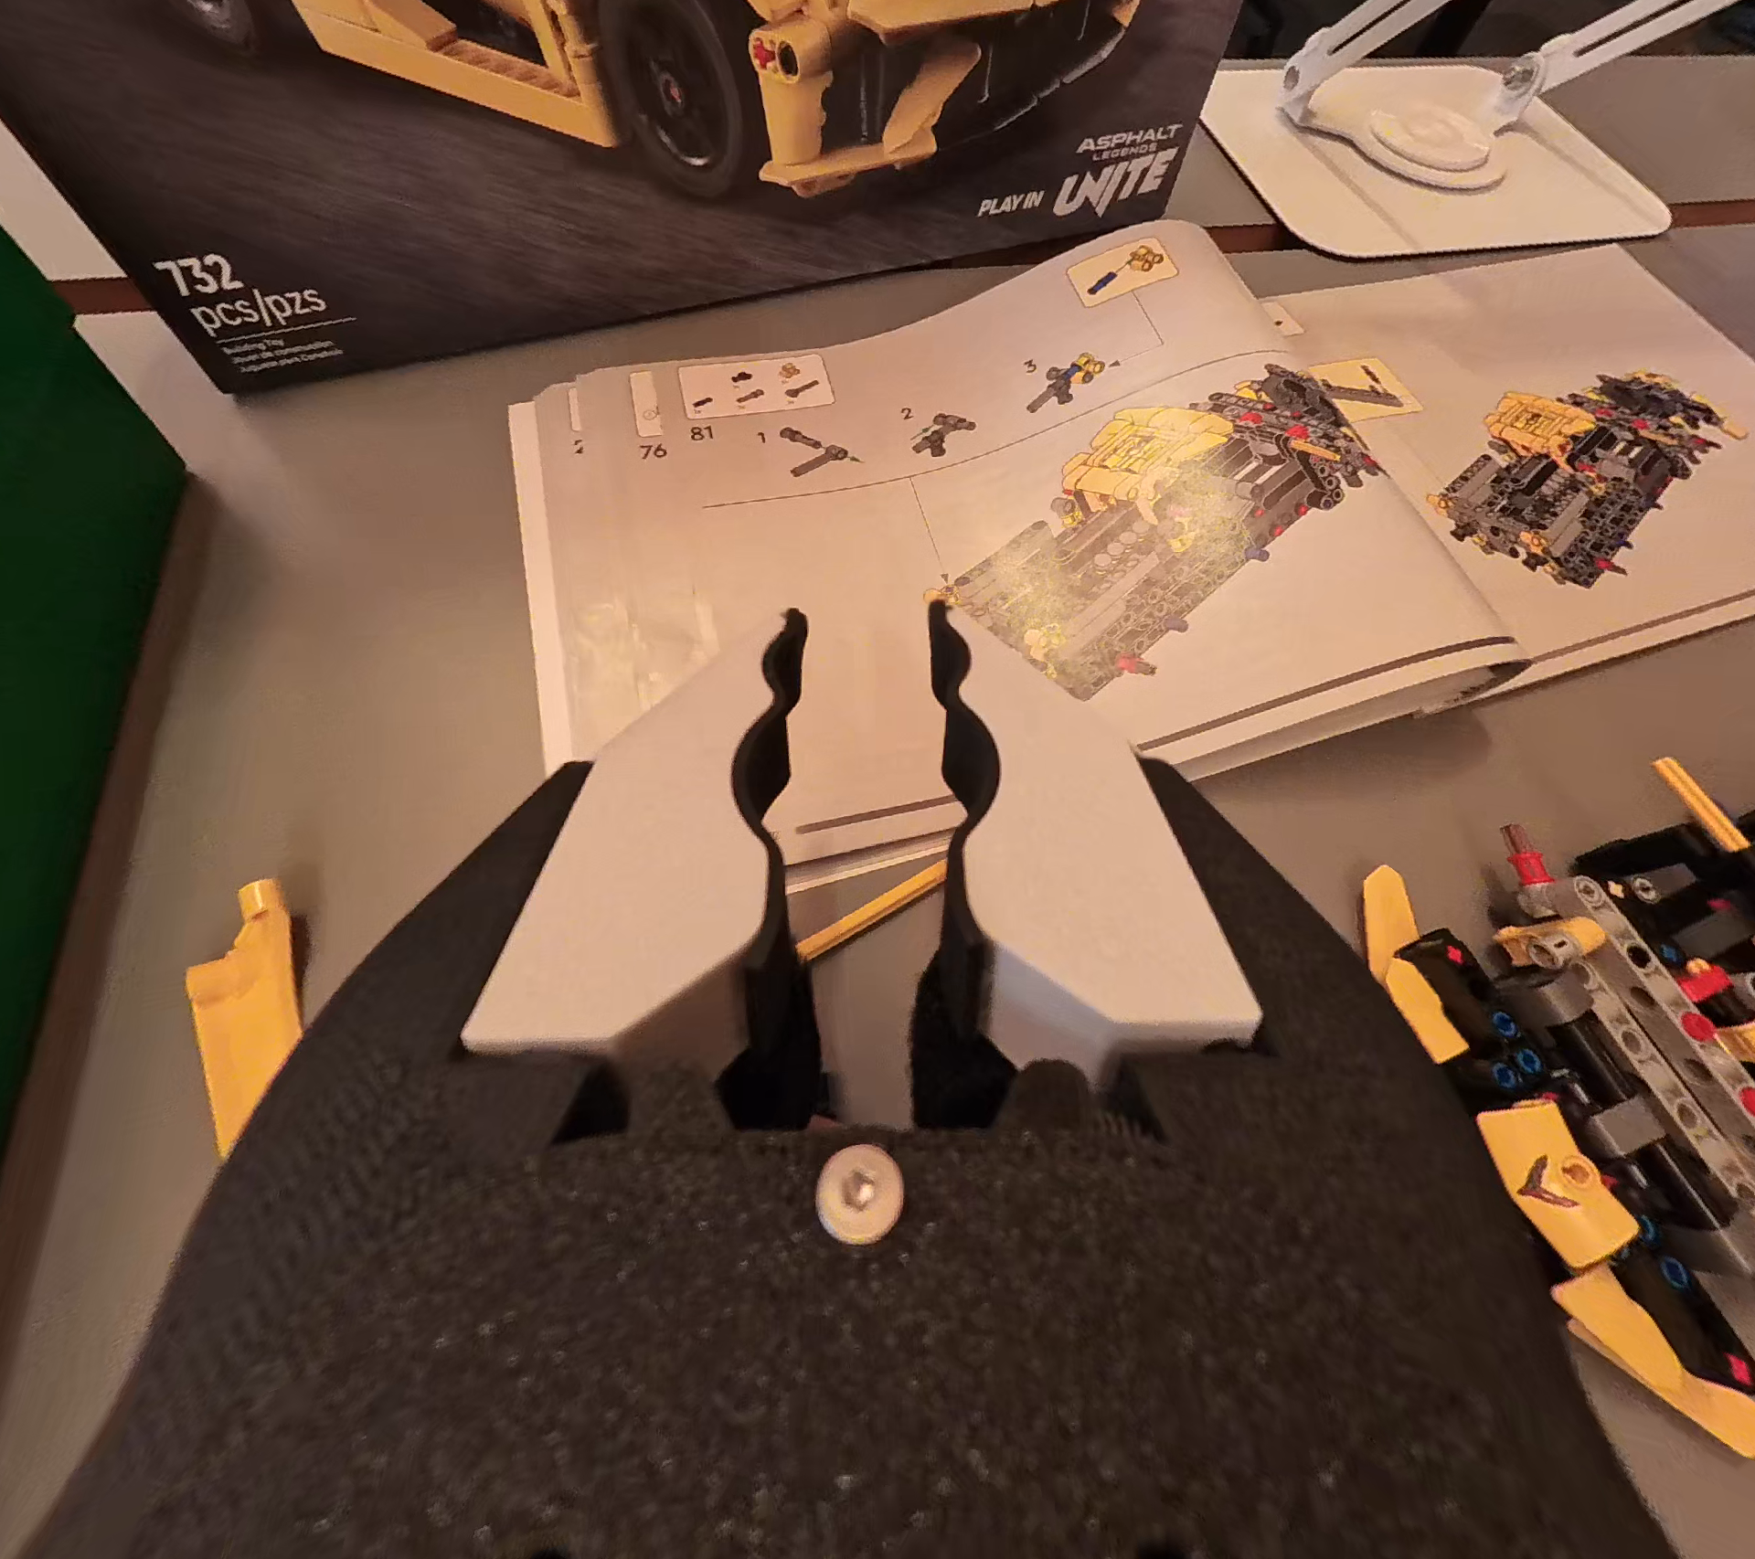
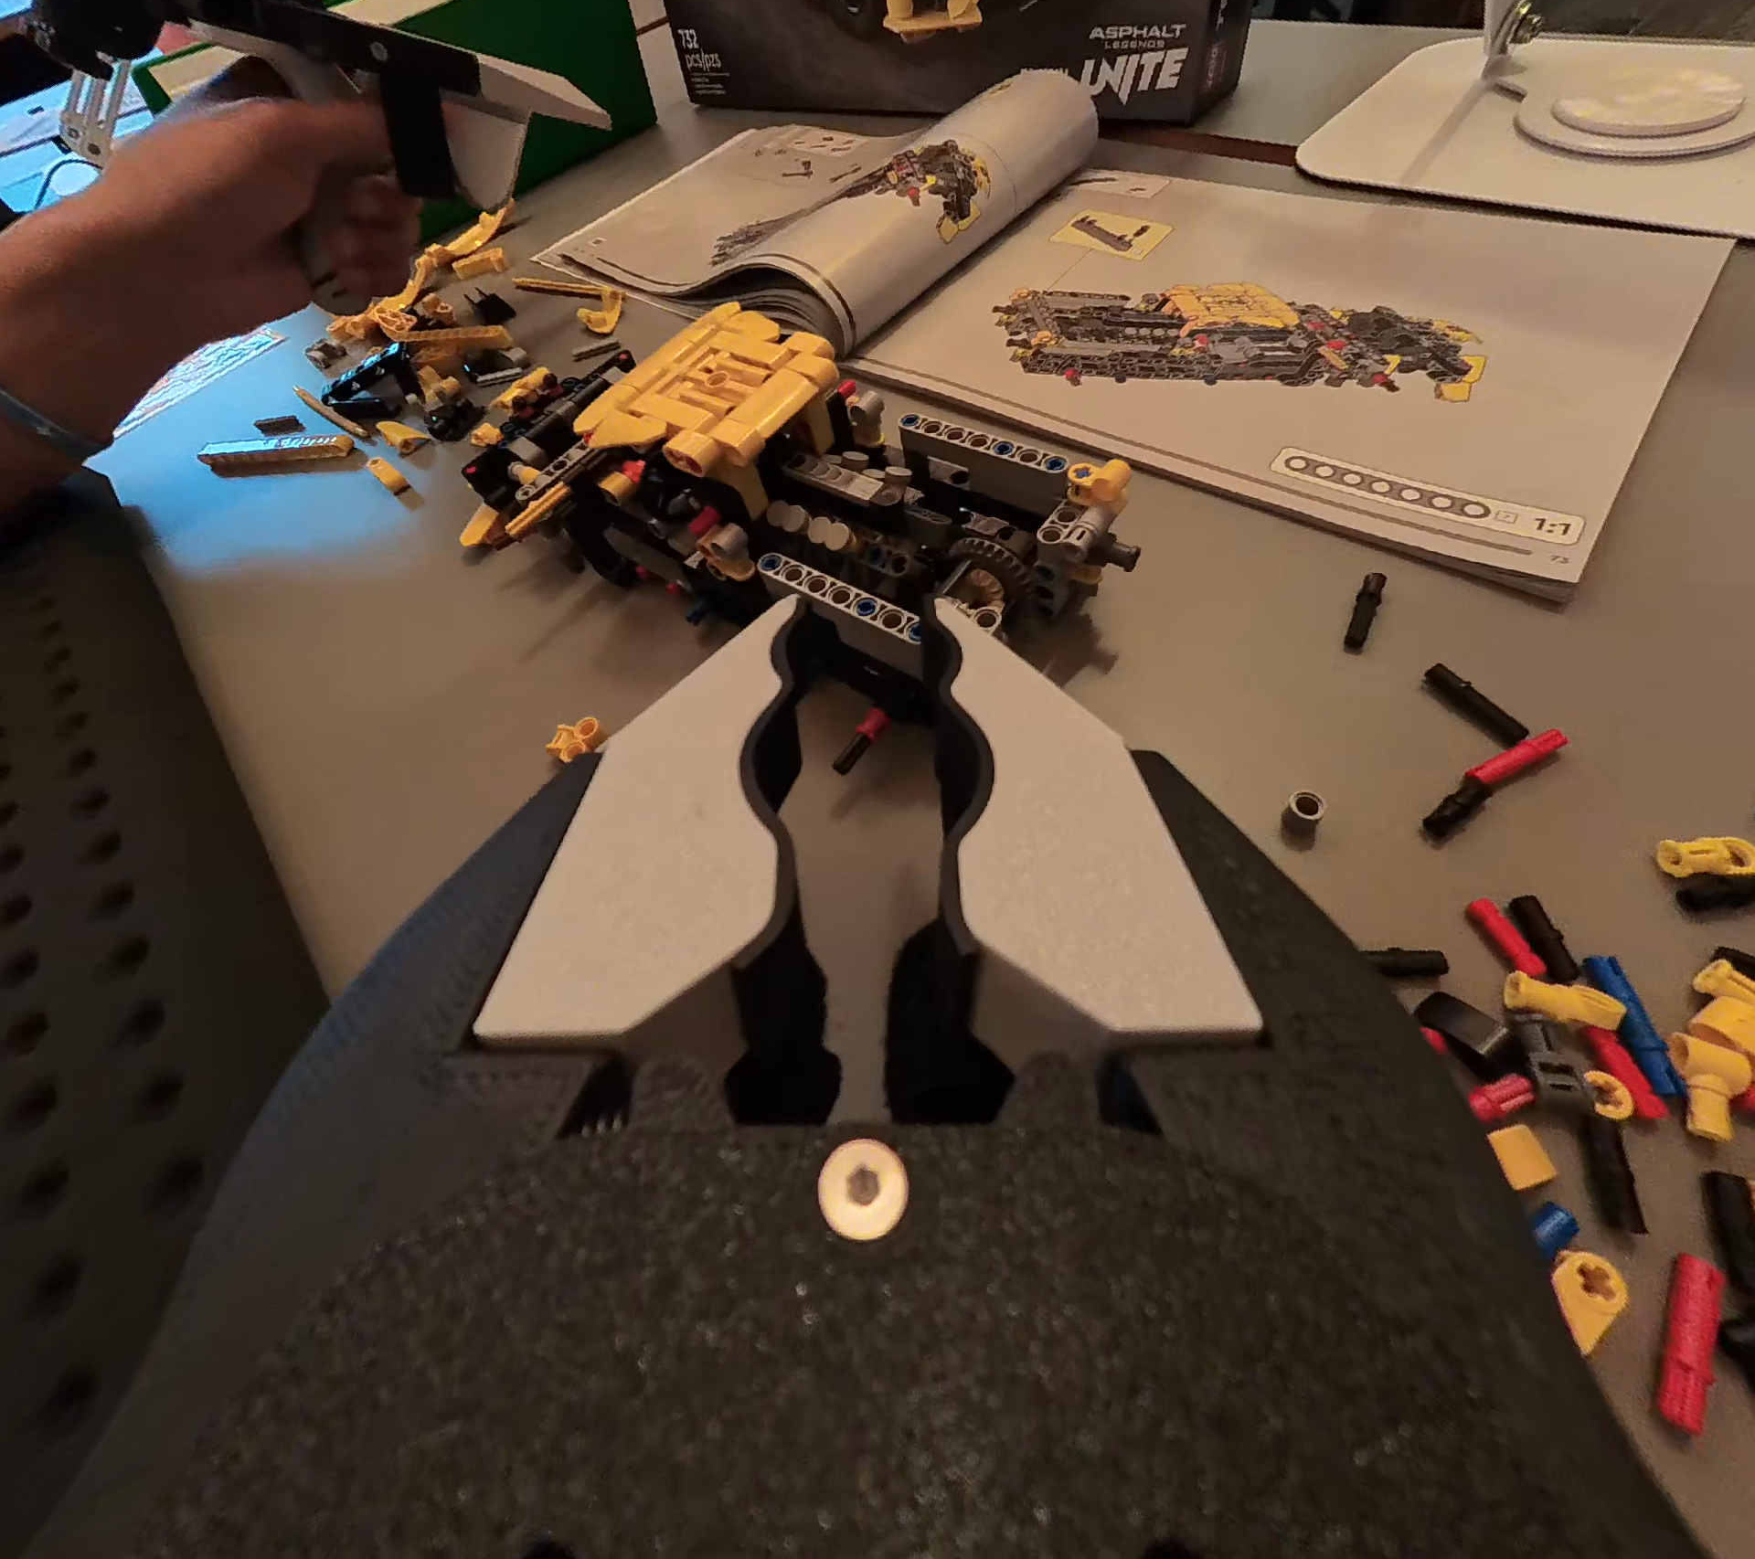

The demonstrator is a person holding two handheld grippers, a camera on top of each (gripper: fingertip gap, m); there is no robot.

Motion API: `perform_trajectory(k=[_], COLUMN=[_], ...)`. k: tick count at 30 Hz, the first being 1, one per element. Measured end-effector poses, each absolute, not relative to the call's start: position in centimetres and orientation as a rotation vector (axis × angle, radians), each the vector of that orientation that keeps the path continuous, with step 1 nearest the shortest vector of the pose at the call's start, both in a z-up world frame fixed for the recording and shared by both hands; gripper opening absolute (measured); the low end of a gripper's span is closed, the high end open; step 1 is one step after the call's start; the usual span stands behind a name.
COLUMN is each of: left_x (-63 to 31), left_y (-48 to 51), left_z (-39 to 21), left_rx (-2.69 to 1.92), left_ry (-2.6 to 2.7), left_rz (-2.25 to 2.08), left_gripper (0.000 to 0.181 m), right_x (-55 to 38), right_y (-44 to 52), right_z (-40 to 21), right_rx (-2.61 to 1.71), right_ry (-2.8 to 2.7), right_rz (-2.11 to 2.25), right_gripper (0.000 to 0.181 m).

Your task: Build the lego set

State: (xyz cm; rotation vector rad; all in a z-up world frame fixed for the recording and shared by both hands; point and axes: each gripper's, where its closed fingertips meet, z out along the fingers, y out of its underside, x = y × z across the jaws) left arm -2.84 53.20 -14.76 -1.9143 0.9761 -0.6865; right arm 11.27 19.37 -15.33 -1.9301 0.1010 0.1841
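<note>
The half-built lego car (image 2: 760,488), yellow, black and grey, lies on the grey table in the right wrist view; its end also shows at the right edge of the left wrist view (image 1: 1614,1039). My right gripper (image 2: 866,610) is open and empty, its tips just short of the car's near grey beam. My left gripper (image 1: 864,611) is open and empty, held over the open instruction booklet (image 1: 1045,526). The right wrist view shows it held up in a hand at the upper left (image 2: 494,118). A thin yellow rod (image 1: 874,906) lies under the left gripper.
The set's box (image 1: 589,89) stands at the back. A white lamp base (image 1: 1424,156) sits at the back right. Loose pins and connectors (image 2: 1595,1029) lie at the right, yellow and black parts (image 2: 418,355) at the left. A green bin (image 2: 532,23) stands at the back left. Across from one pair of fingers to the other is roughly 35 cm. The thin yellow rod (image 1: 874,906) lies some 8 cm from my left tips, 35 cm from my right tips. The right camera catches it too, in the right wrist view (image 2: 579,284).
</note>
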Motion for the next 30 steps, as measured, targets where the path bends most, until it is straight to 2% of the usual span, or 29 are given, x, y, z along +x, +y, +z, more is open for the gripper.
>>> perform_trajectory(k=[8,16,22,30], left_x=[-3.2,-8.6,-12.9,-19.3], left_y=[53.4,53.0,49.4,48.6], left_z=[-14.7,-11.2,-12.6,-17.1], left_rx=[-1.92,-1.899,-1.829,-1.95], left_ry=[0.987,1.129,1.455,1.585], left_rz=[-0.679,-0.707,-0.671,-0.373], left_gripper=[0.026,0.026,0.026,0.026], right_x=[11.1,11.1,10.8,10.8], right_y=[19.4,19.4,19.5,19.6], right_z=[-15.6,-15.4,-15.9,-16.0], right_rx=[-1.944,-1.933,-1.968,-1.971], right_ry=[0.088,0.098,0.075,0.081], right_rz=[0.176,0.196,0.181,0.19], right_gripper=[0.021,0.021,0.021,0.021])
